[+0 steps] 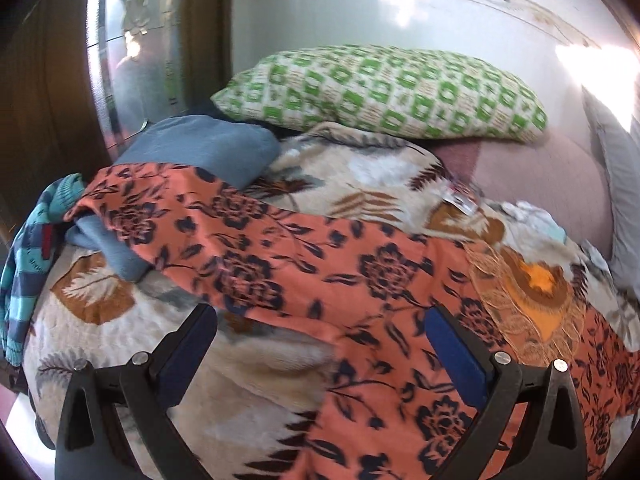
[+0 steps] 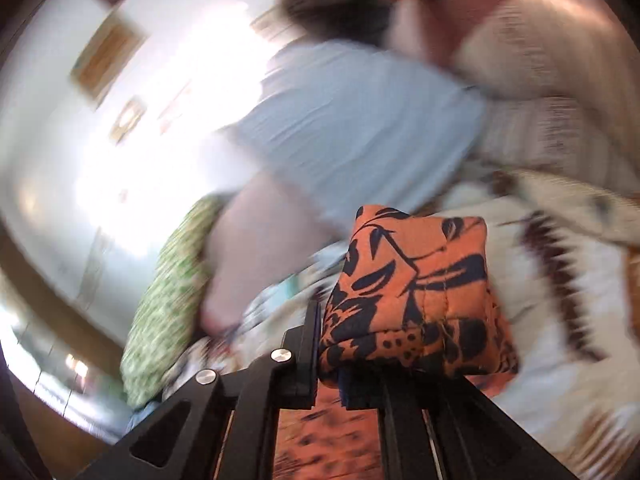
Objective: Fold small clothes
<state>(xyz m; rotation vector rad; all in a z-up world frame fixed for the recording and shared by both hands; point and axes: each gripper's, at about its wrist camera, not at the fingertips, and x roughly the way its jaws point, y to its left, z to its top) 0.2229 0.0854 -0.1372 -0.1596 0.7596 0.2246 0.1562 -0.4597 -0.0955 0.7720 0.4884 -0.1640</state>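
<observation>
Much of the right wrist view is smeared by motion blur: a person's light blue top (image 2: 352, 128) and bare arm (image 2: 256, 248) can be made out only roughly, and the wall behind is washed out by glare. The right hand-held gripper (image 2: 348, 364) is seen closed on a bunched fold of the orange floral garment (image 2: 416, 292); its fingertips are hidden under the cloth, and the rest of the garment is cut off below the frame.

In the left wrist view the same orange floral garment (image 1: 304, 264) is spread diagonally over the leaf-patterned blanket (image 1: 120, 328) on the bed, its lower end cut off. The left hand-held gripper (image 1: 320, 344) is held over it, angled downward, jaws wide apart with nothing pinched. A grey-blue garment (image 1: 208, 148) is partly covered by the orange one, and a striped teal garment (image 1: 28, 240) hangs off the blanket's left edge. A green patterned pillow (image 1: 384, 92) lies behind.
</observation>
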